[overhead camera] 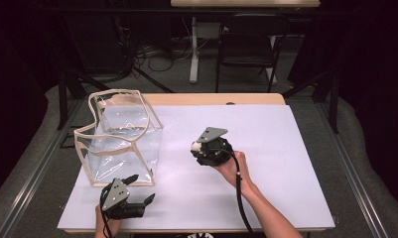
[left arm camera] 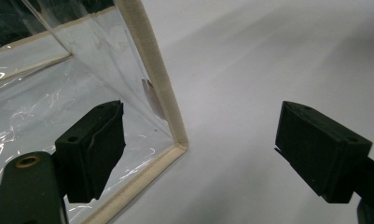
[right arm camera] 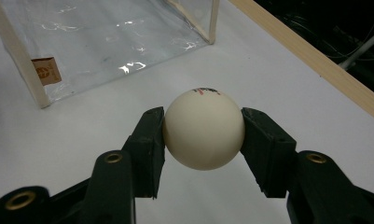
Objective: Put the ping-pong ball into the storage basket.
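**Ball gripped at centre, clear bag standing open at left**

The right gripper [right arm camera: 203, 135] is clenched on a cream ball [right arm camera: 204, 128], one black jaw pressed to each side of it; small dark and red print shows near the ball's top. In the high view that gripper [overhead camera: 195, 147] sits mid-frame above the white table [overhead camera: 266, 148], the ball [overhead camera: 194, 146] a pale dot at its left tip, the person's right hand [overhead camera: 233, 166] behind it.

The left gripper [left arm camera: 198, 149] is released, its jaws wide apart. One jaw sits in front of the clear wall of the bag [left arm camera: 82, 70], the other over bare table, with the bag's lower corner between them. In the high view this gripper [overhead camera: 139, 191] is at lower left, just below the bag.

The bag [overhead camera: 119, 139] is a see-through box with cream edging, upright, its top open and the rim sagging. I can see nothing lying inside it. A small brown label [right arm camera: 46, 70] shows through one wall near a corner. The ball is outside the bag, well to its right.
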`<state>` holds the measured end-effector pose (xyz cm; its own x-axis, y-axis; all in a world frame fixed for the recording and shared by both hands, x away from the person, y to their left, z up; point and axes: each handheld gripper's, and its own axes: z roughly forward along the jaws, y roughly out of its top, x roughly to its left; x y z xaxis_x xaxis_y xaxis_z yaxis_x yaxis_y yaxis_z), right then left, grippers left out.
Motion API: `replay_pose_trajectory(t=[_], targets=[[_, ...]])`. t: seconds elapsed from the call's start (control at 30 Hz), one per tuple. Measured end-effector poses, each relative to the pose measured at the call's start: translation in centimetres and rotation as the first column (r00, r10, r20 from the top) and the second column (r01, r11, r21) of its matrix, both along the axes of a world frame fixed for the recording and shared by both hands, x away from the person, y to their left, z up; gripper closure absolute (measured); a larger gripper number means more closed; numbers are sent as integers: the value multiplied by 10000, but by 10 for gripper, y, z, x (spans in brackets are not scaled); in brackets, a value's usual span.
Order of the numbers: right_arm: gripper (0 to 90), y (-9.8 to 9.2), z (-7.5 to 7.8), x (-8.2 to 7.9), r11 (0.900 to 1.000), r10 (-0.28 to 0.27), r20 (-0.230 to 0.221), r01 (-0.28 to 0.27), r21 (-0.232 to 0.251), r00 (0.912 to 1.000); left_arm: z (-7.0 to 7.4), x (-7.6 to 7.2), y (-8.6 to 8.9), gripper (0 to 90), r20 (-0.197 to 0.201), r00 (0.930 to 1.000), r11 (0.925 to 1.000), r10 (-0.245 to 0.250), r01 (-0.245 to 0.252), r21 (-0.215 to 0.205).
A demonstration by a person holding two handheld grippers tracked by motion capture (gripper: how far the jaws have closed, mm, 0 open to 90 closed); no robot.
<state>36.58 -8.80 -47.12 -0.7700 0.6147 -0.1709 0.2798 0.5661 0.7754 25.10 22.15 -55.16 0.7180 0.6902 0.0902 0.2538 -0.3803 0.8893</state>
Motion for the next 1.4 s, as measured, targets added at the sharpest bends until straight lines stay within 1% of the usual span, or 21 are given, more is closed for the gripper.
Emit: replay_pose_trajectory(t=[0.2,0.3,0.57,0.77,1.03,1.4], targets=[[511,-1,5,-2,10000,-20,115,19,67,9999,0,0,0,159,-9,10000,10000,8,-8,-8],[511,-1,8,-2,10000,-9,212,9,18,9998,0,0,0,159,-14,10000,10000,5,-5,-12],[511,-7,18,-2,9996,-171,340,163,222,9993,0,1,0,160,-17,10000,10000,-4,4,0],[511,-10,22,-3,9992,-236,410,223,330,9989,-1,1,0,159,-32,10000,10000,3,-3,-16],[511,-11,28,-3,9992,-216,508,198,357,9985,0,1,0,159,-15,10000,10000,5,-5,-7],[512,-10,33,-4,9990,-186,588,162,408,9981,0,1,0,159,-17,10000,10000,15,-15,-5]])
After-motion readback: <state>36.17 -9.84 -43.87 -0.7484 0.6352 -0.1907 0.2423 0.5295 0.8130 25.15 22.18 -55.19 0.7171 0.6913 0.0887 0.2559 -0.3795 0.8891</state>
